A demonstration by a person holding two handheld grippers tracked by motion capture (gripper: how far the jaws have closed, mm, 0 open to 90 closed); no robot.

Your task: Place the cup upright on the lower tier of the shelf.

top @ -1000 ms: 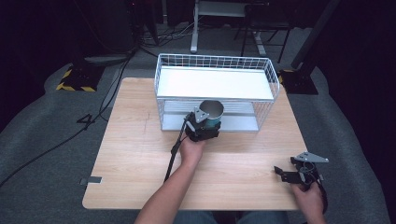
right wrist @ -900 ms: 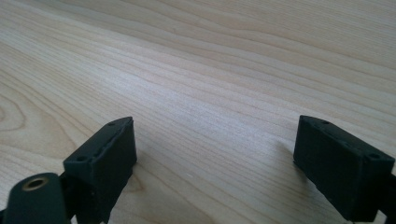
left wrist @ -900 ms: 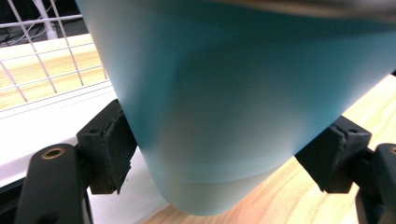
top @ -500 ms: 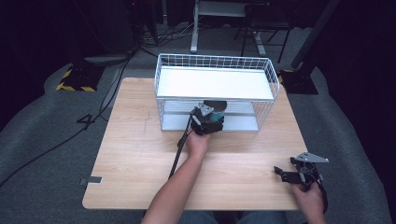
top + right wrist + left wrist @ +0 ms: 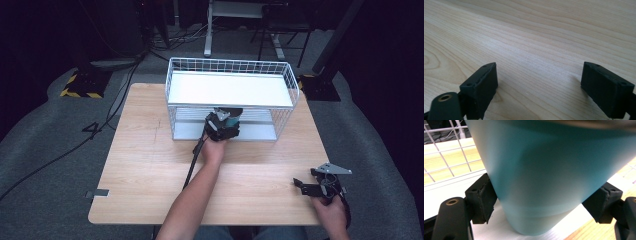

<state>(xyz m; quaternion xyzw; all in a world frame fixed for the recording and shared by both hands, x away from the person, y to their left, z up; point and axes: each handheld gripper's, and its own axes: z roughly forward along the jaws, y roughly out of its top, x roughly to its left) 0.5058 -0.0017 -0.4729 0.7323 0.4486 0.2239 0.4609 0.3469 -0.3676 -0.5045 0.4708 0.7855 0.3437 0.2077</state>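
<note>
Two grippers: I held one in each hand, and only my left gripper [image 5: 223, 125] carried anything.
Left grip: its jaws were clamped on the teal cup [image 5: 544, 177], one pad pressed against each side of the tapered wall, low down near the base.
Cup's place: at the front opening of the white wire shelf rack [image 5: 230, 65], under the upper white board, its base just above the lower shelf [image 5: 487, 230], or perhaps touching it; I could not tell which.
Cup's axis: roughly upright, wide mouth on top and narrow base below, leaning slightly in the left gripper view.
Direction: the cup sat straight ahead of my left hand, between the jaws, with the rack's interior beyond it, so I judged the next move to be a short set-down forward and down.
Right gripper [image 5: 320, 184]: jaws spread wide with nothing between them, resting low over the wooden table [image 5: 536, 37] near its front right corner, well apart from the rack.
Nearer hand: my left, by far.
</note>
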